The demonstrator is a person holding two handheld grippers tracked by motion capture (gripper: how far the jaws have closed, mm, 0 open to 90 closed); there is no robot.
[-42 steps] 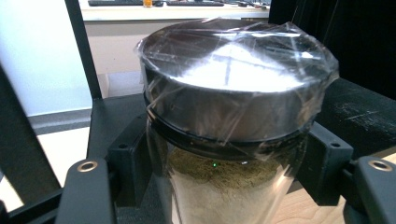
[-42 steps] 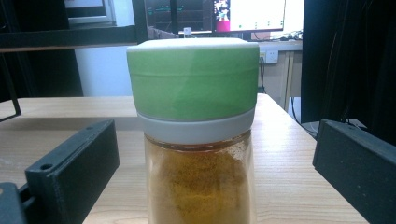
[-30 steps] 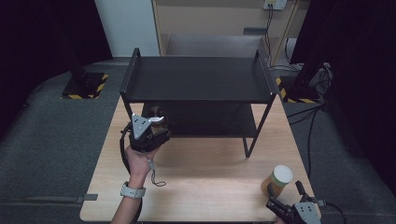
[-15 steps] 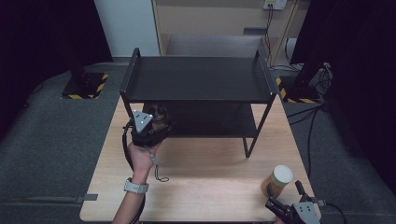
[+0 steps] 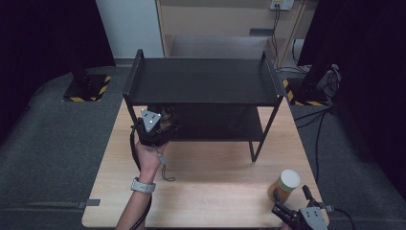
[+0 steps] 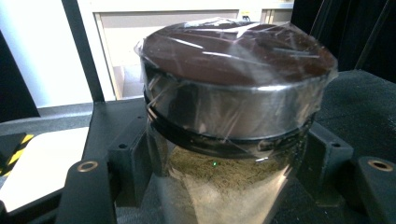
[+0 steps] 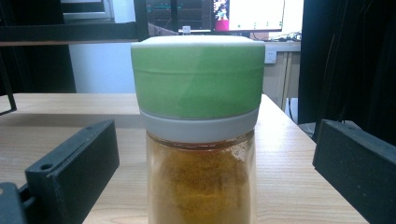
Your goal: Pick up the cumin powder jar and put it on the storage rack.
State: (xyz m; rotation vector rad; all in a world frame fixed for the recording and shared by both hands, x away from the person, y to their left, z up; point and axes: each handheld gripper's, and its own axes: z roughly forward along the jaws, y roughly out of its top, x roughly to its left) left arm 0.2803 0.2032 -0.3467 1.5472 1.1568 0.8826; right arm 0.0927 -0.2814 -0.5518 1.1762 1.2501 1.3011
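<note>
My left gripper [image 5: 160, 122] is shut on a glass jar [image 5: 166, 116] with a dark brown lid, wrapped in clear film. It holds the jar at the front left of a black two-tier rack [image 5: 201, 79], at the edge of the lower shelf. In the left gripper view the jar [image 6: 233, 93] sits upright with both jaws pressed on its sides. At the table's front right, my right gripper [image 5: 291, 195] is open around a spice jar [image 5: 286, 183] with a green lid and orange powder. That jar [image 7: 198, 116] stands on the wood, with a gap to each jaw.
The rack stands across the back half of the wooden table [image 5: 215, 191]. Its front right leg [image 5: 256, 143] comes down near the table's middle. A black cable [image 5: 165, 170] trails from the left gripper over the wood. Grey floor surrounds the table.
My left gripper has carried the brown-lidded jar forward, from over the table to the rack's lower shelf edge. The right gripper and the green-lidded jar have stayed put.
</note>
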